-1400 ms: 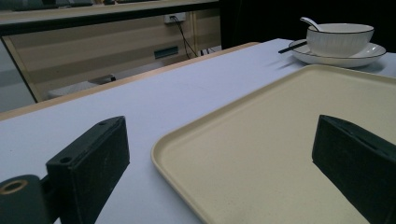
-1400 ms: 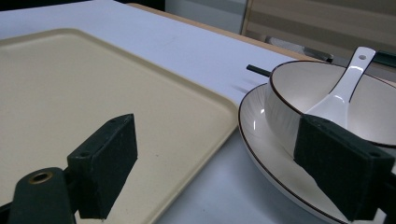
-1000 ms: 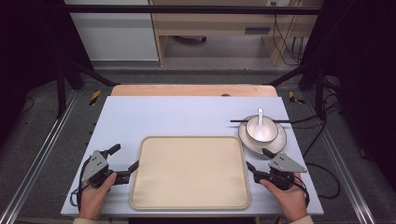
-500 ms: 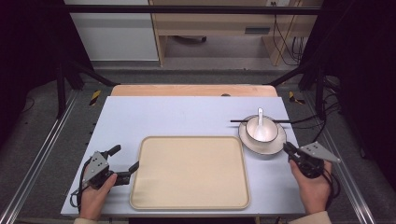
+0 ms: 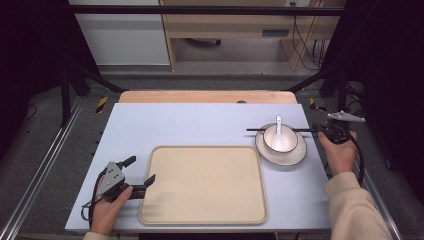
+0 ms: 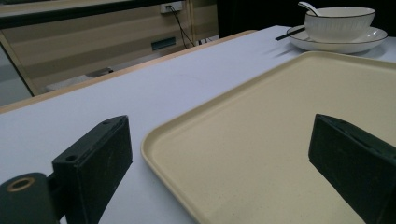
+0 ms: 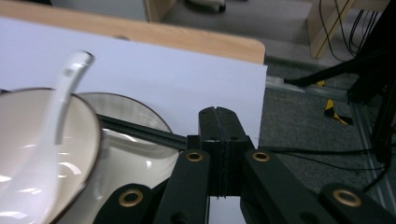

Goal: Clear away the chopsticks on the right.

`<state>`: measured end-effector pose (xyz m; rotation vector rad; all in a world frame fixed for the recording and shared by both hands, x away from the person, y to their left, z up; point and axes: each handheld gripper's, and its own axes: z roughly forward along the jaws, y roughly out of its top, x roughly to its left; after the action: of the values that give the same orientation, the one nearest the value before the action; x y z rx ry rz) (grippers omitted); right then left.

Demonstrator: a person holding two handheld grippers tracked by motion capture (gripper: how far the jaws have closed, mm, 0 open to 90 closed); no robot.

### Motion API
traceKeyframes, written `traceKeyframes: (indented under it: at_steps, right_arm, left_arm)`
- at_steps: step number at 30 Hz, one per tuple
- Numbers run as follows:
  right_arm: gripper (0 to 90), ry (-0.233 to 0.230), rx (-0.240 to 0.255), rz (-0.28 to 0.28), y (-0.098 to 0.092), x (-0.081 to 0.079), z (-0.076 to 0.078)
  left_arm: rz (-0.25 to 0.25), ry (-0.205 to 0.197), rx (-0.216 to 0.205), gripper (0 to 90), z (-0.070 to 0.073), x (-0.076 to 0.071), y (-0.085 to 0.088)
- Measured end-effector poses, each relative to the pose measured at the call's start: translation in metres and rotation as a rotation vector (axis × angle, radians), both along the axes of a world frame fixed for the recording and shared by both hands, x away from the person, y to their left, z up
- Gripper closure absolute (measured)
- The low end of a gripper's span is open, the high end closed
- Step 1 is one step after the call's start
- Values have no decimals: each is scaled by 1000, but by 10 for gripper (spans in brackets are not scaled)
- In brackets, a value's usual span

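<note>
Two-handed table setting, approach step. The tray (image 5: 200, 186) lies empty on the table (image 5: 175, 120) and serves as the reference here. The left gripper (image 5: 141, 169) sits at the tray's left edge with its jaws wide apart, one outside the rim and one above the tray's floor. They straddle the edge without pressing on it, as the left gripper view confirms. The right gripper (image 5: 323, 131) is beyond the tray's far right corner, at the right end of the chopsticks (image 5: 257, 130). Its jaws have just been closing and now meet face to face, and the right gripper view shows nothing between them. There the chopsticks run up to the side of the closed jaws rather than into them. The work in hand is judged to be a reach for the tableware to the right of the tray, with the chopsticks as the likely first item. For a pickup, the next move would call for the right jaws to open, drop over the free end of the chopsticks and pinch it, without nudging the dishes. Count: one tray; one plate (image 5: 281, 161) just off the tray's far right corner; one bowl (image 5: 274, 140) standing on that plate; one spoon (image 5: 278, 122) resting in the bowl; one pair of chopsticks lying across the plate's far rim, too close together to separate; two grippers.
</note>
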<state>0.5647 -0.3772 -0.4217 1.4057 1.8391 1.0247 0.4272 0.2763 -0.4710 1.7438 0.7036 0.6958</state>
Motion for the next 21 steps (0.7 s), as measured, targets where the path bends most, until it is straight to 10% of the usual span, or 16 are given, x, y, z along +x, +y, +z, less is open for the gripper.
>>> traceKeyframes:
  at_steps: [8,21]
  right_arm:
    - [900,105,-53,26,8,44,-14]
    - [900,178,-160,34,15,50,-26]
  left_arm:
    - [-19,6,29,59,-2,-1,-4]
    - [9,-1,24,60,0,-7,3]
